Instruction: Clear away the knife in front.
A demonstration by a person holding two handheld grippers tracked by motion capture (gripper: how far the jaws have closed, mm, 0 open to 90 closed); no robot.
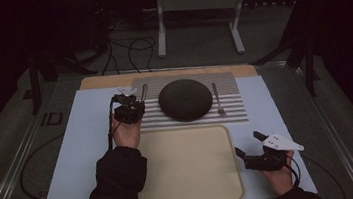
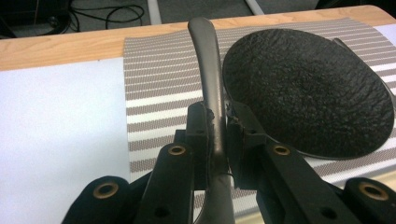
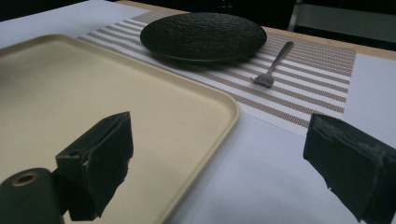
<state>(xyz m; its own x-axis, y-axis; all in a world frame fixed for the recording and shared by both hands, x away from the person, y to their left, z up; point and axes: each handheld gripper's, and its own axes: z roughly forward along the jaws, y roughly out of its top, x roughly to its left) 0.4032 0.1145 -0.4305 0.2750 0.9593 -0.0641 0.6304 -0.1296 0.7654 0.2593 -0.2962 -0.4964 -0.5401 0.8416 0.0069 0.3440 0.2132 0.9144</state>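
My left gripper (image 1: 133, 101) is shut on the shaft of a grey metal piece of cutlery (image 1: 143, 90), held over the left edge of the striped placemat (image 1: 239, 113). In the left gripper view the cutlery (image 2: 208, 60) rises between the jaws (image 2: 217, 119), its rounded end pointing away; which end is hidden I cannot tell. A black textured plate (image 1: 185, 99) (image 2: 308, 88) sits just right of it. A fork (image 1: 218, 99) (image 3: 275, 63) lies right of the plate (image 3: 203, 35). My right gripper (image 1: 248, 142) (image 3: 219, 126) stands open and holds nothing, beside the tray's right edge.
A beige tray (image 1: 188, 178) (image 3: 70, 93) lies in front of the placemat (image 3: 303, 84) on a white sheet (image 1: 84, 150). A wooden strip (image 1: 107, 81) runs along the back. Cables and a metal stand (image 1: 196, 1) are on the floor beyond.
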